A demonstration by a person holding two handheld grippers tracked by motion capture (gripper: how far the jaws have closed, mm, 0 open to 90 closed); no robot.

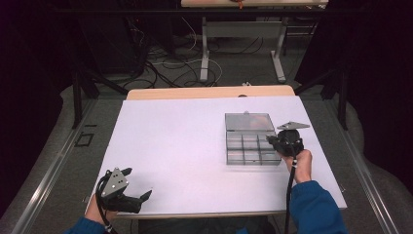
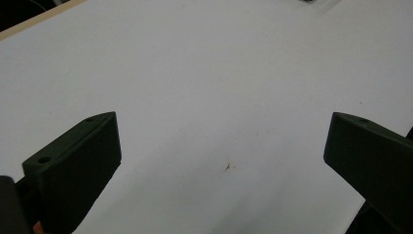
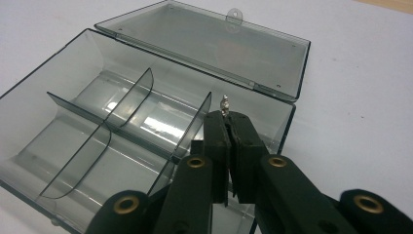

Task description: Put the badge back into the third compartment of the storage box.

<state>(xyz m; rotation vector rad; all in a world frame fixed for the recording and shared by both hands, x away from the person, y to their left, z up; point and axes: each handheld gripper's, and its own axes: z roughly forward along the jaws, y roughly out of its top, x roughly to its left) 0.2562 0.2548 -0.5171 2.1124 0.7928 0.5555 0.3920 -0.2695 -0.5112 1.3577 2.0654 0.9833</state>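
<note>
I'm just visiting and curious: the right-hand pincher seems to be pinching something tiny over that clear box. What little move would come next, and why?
Probably lower the right gripper a little and open it. Its jaws are shut on a small metal piece held over the open divided box, above a compartment at the end nearest the gripper, and the compartments look empty. The left gripper rests open, far off.

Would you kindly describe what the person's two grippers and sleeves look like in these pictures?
Both the left gripper and the right gripper are black, each topped by a grey three-cornered plate and trailing a black cable. The right gripper's linkage shows brass-coloured pivots and flat black fingers. Both sleeves are blue.
</note>
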